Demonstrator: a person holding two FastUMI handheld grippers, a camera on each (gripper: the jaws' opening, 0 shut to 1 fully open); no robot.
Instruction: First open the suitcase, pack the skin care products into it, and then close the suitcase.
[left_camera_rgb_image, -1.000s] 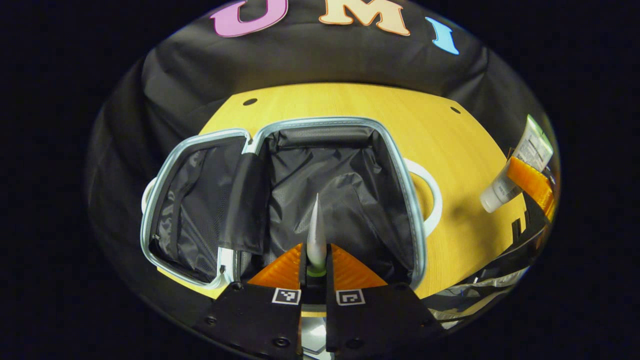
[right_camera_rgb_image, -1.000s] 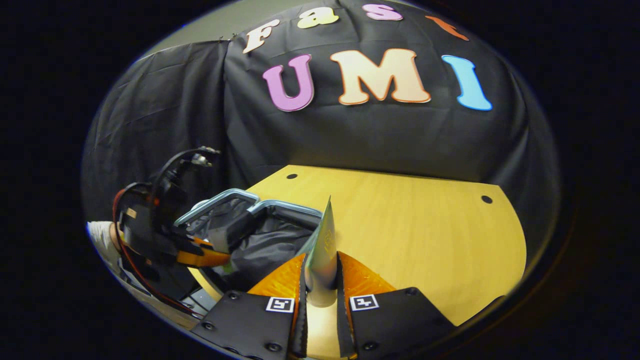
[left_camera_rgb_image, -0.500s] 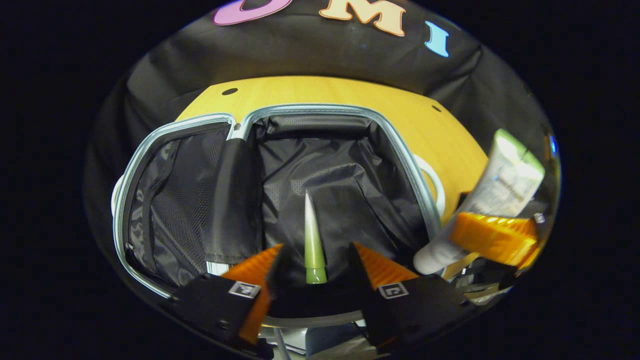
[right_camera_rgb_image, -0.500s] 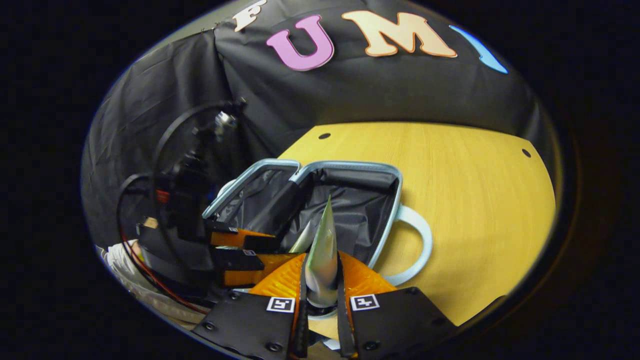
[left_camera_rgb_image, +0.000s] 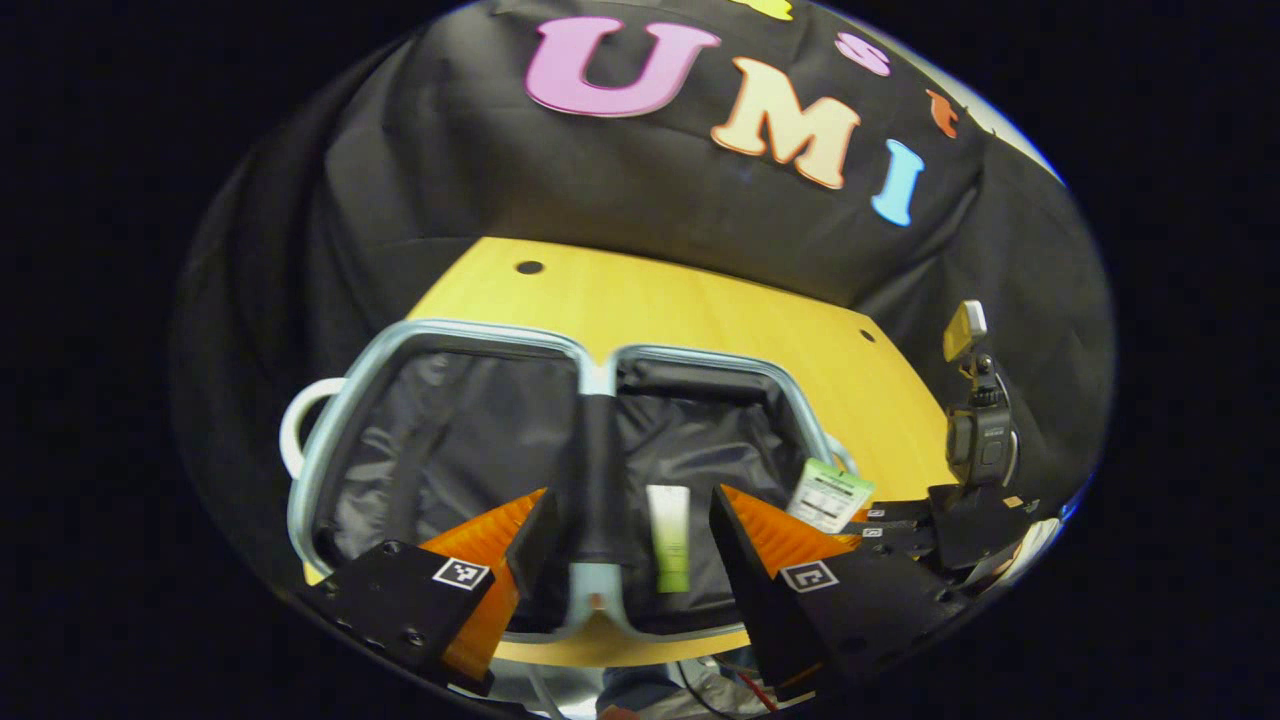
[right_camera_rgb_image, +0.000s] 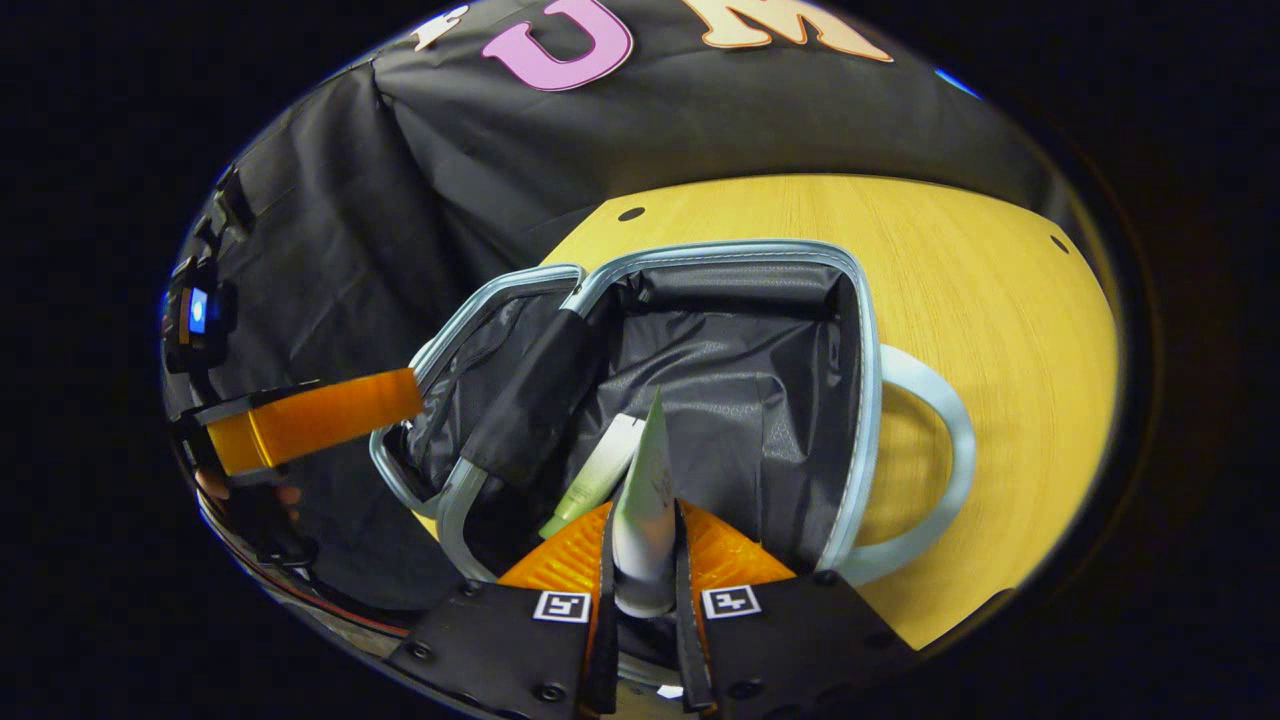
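The small suitcase (left_camera_rgb_image: 330, 450) lies open on the wooden table (left_camera_rgb_image: 700, 310), both black-lined halves facing up. A green-and-white tube (left_camera_rgb_image: 668, 535) rests flat in its right half, near the front rim. My left gripper (left_camera_rgb_image: 630, 530) is open above that front rim with nothing between its fingers. My right gripper (right_camera_rgb_image: 642, 520) is shut on a white tube (right_camera_rgb_image: 648, 470) and hovers over the suitcase's (right_camera_rgb_image: 860, 400) right half. The green-and-white tube (right_camera_rgb_image: 595, 475) lies just left of it. From the left gripper view, the white tube (left_camera_rgb_image: 828, 493) pokes in over the case's right rim.
A pale loop handle (right_camera_rgb_image: 940, 470) sticks out from the suitcase's right side and another (left_camera_rgb_image: 295, 425) from its left. My left gripper's finger (right_camera_rgb_image: 320, 420) hangs off the case's left side. Bare tabletop (right_camera_rgb_image: 1000, 280) stretches behind and to the right.
My left gripper opened, let the green-and-white tube drop into the suitcase and drew back and up. My right gripper carried the white tube from beside the case to over its right half.
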